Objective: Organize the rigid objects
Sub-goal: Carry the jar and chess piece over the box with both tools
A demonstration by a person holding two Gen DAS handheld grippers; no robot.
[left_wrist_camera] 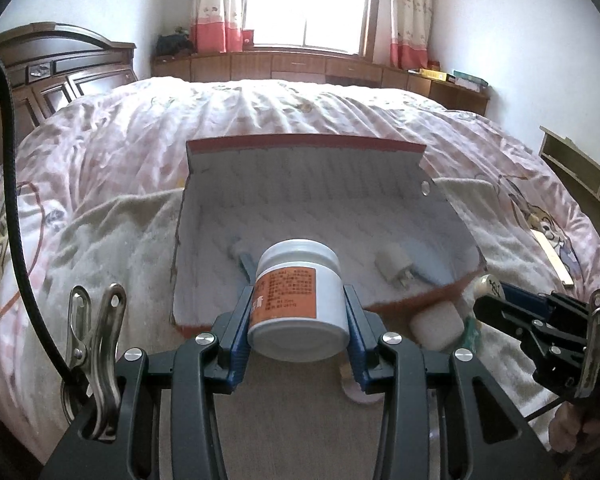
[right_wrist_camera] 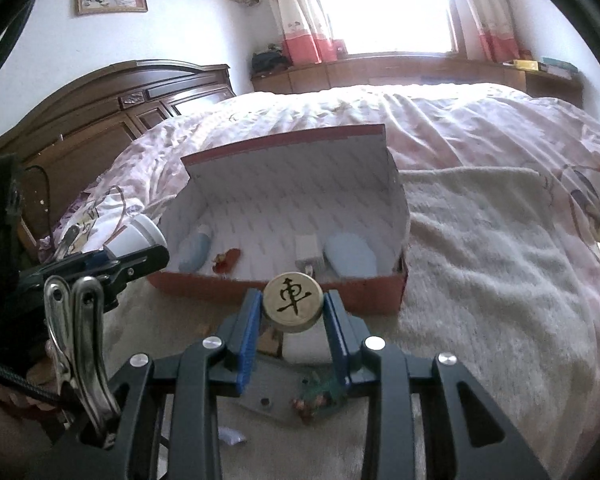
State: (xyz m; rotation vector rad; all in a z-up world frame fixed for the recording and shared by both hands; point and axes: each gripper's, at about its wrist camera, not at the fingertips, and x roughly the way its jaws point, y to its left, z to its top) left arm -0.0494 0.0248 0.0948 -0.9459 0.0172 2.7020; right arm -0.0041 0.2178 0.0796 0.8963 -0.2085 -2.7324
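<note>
An open red shoebox (left_wrist_camera: pixel 404 148) (right_wrist_camera: pixel 228 290) with a white inside lies on the bed. In it are a white charger (left_wrist_camera: pixel 392 266) (right_wrist_camera: pixel 308 252), a blue bottle (right_wrist_camera: pixel 196 250), a pale blue case (right_wrist_camera: pixel 350 254) and a small red thing (right_wrist_camera: pixel 228 260). My left gripper (left_wrist_camera: pixel 298 318) is shut on a white jar with an orange label (left_wrist_camera: pixel 298 300), held over the box's near edge; the jar also shows in the right wrist view (right_wrist_camera: pixel 134 236). My right gripper (right_wrist_camera: pixel 292 332) is shut on a round wooden chess piece (right_wrist_camera: pixel 293 300) in front of the box.
A white towel (right_wrist_camera: pixel 480 272) covers the bed under and right of the box. A white block (left_wrist_camera: pixel 436 324) lies in front of the box. A grey plate (right_wrist_camera: pixel 272 388), green and red bits (right_wrist_camera: pixel 316 396) lie below my right gripper. A wooden headboard (right_wrist_camera: pixel 100 120) stands at left.
</note>
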